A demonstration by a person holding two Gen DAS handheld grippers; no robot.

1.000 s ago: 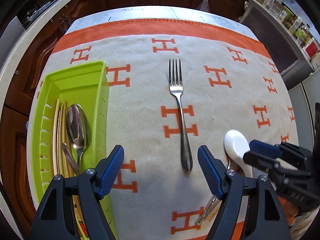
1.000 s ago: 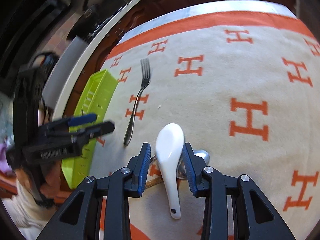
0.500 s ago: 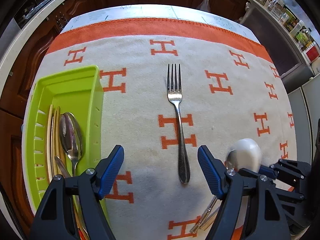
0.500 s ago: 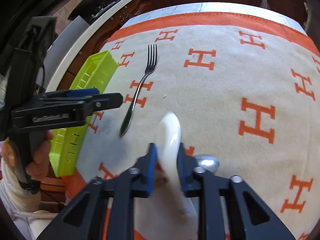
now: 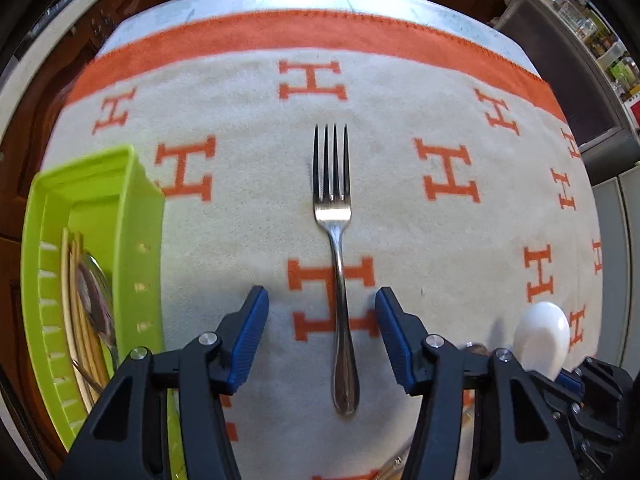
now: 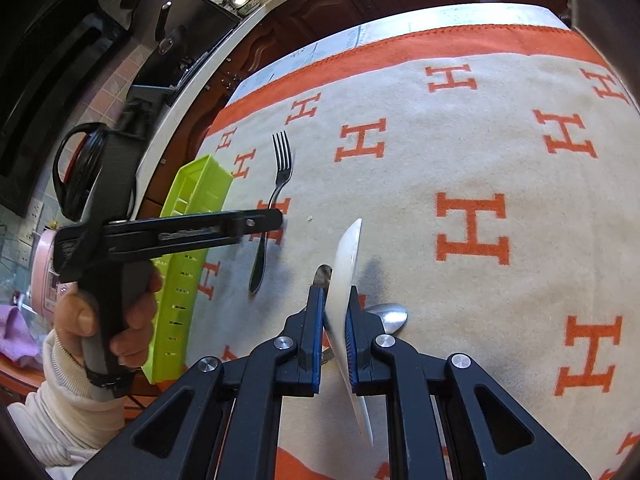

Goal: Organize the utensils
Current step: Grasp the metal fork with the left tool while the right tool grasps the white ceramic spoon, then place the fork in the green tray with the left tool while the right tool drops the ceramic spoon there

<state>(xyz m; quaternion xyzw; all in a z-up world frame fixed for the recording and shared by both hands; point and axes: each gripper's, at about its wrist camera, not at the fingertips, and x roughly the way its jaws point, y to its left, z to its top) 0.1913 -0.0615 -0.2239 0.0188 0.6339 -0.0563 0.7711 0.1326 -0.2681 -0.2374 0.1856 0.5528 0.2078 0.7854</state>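
We see one fork (image 5: 338, 276) between our left gripper (image 5: 322, 332)'s closing, untouching jaws; our right gripper (image 6: 335, 322) clamps one white ceramic spoon (image 6: 345, 276); one green tray (image 5: 138, 240) at the cloth (image 5: 420, 240)'s left edge.

This is a home kitchen. Dark wooden cabinet doors (image 5: 72, 80) stand under a pale curved countertop (image 6: 192, 92), and jars and bottles (image 5: 600, 36) fill shelves on 1 side. A metal appliance (image 6: 176, 40) stands by tiled walls.

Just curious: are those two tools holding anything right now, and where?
The right tool pinches the white spoon mid-length. The left tool holds nothing; its jaws straddle the fork.
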